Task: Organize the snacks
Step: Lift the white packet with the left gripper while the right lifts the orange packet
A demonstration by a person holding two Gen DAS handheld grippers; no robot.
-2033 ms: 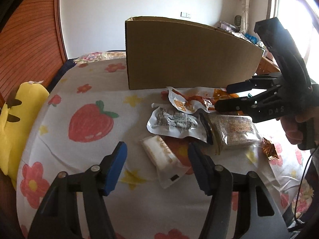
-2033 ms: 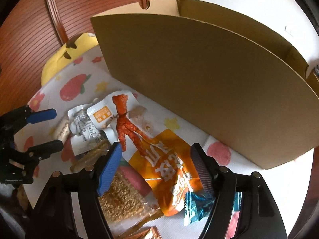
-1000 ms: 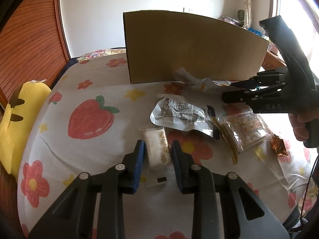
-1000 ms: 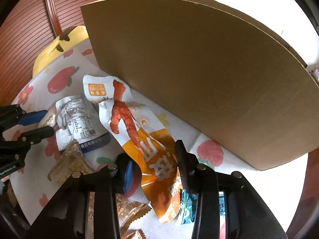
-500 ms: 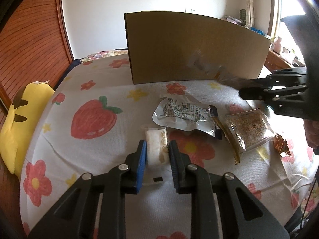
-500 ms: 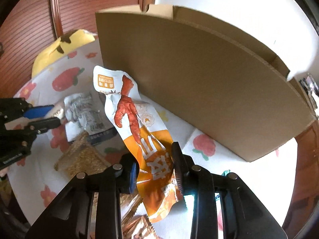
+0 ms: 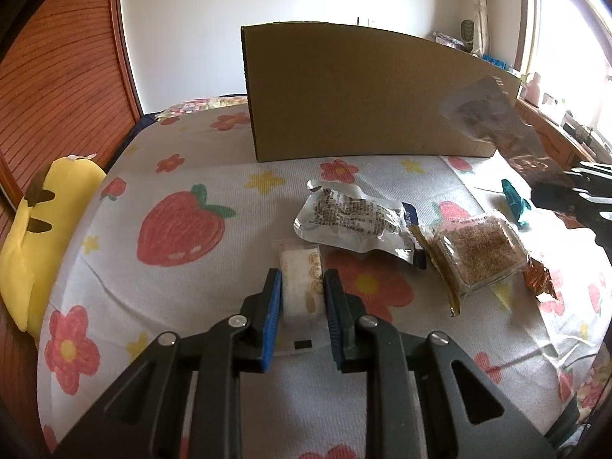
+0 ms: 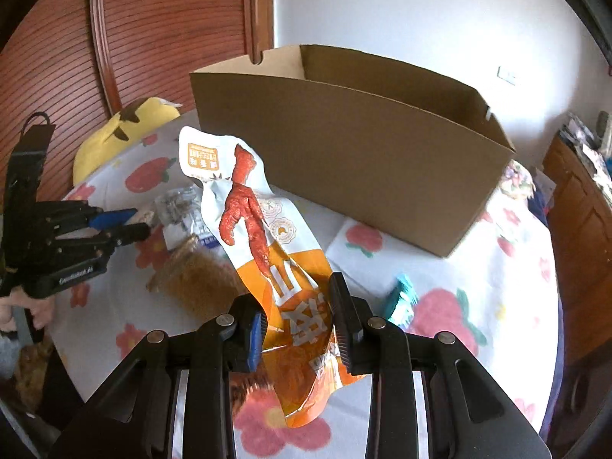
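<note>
Meanwhile both claws are already loaded, presumably so two snacks can go to the cardboard box [image 8: 355, 160] in one go; the right claw [image 8: 296, 329] is clamped on the lower, orange part of the chicken-foot packet [image 8: 264, 237], which stands up out of the jaws at the centre of the right wrist frame, clear of the tablecloth [image 8: 440, 267] and just short of the box's near wall; pinching it low looks sensible, since the free end can then tip over the rim into the open top; the left claw [image 7: 302, 298] is closed on the small white snack bar [image 7: 300, 279] at lower centre of its frame, squeezing its long sides so the bar cannot twist; whether the bar is off the cloth I cannot tell; at right centre of that frame the silver pouch [image 7: 355, 222], the sesame brittle pack [image 7: 478, 254] and a little teal sweet [image 7: 514, 206] lie unsorted.
</note>
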